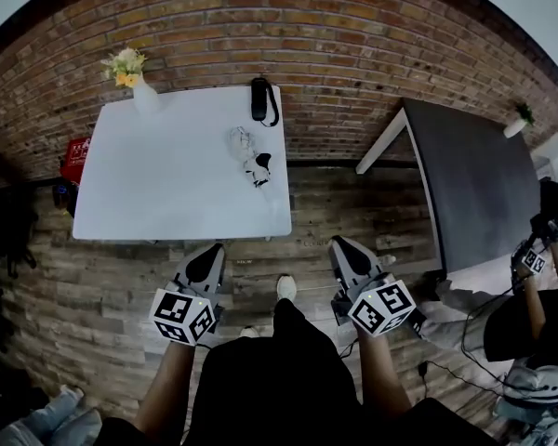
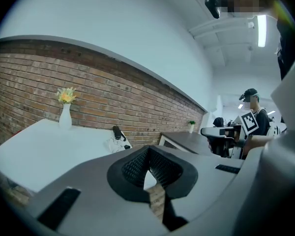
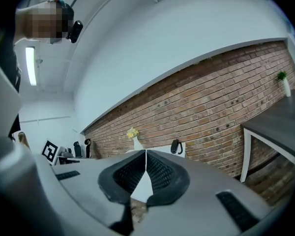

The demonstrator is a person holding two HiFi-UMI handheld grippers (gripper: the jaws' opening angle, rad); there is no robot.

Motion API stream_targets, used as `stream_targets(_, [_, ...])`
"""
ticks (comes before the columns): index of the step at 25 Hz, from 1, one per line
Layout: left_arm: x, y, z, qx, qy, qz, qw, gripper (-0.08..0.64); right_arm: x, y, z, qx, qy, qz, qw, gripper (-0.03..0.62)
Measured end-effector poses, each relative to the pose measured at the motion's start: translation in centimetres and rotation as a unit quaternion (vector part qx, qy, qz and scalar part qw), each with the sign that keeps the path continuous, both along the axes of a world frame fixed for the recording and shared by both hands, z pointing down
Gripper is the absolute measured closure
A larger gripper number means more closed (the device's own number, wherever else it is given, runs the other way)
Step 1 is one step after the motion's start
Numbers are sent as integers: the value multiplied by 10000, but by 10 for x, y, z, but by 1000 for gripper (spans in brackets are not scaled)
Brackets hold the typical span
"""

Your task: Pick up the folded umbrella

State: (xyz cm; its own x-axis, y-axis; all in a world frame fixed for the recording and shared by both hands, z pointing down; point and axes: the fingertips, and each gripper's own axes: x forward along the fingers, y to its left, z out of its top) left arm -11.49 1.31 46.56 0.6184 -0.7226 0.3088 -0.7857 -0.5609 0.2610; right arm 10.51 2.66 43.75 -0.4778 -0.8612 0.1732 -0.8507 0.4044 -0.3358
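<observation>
While the black folded umbrella (image 1: 259, 98) lies at the far edge of the white tabletop (image 1: 167, 193), by the brick wall (image 1: 353, 54), what may be a crumpled cloth (image 1: 248, 154) sits just nearer. The left gripper (image 1: 210, 252) and right gripper (image 1: 344, 247), both clenched empty, hang off the near edge.

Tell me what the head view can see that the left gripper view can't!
Only the head view shows the person's shoe and forearm. Only the left gripper view shows the ceiling light. Both show the white table, the flower vase, the brick wall and the left hand-held gripper, which is shut.
</observation>
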Motion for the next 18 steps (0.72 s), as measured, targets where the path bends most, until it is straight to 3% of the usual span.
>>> stream_targets(9, [45, -62, 11, -308, 3, -331, 9990, 546, 41, -78, 7, -97, -78, -391, 9992, 569])
stream_targets(18, [74, -104, 12, -331, -48, -721, 9968, 546, 60, -138, 11, -81, -144, -916, 9957, 569])
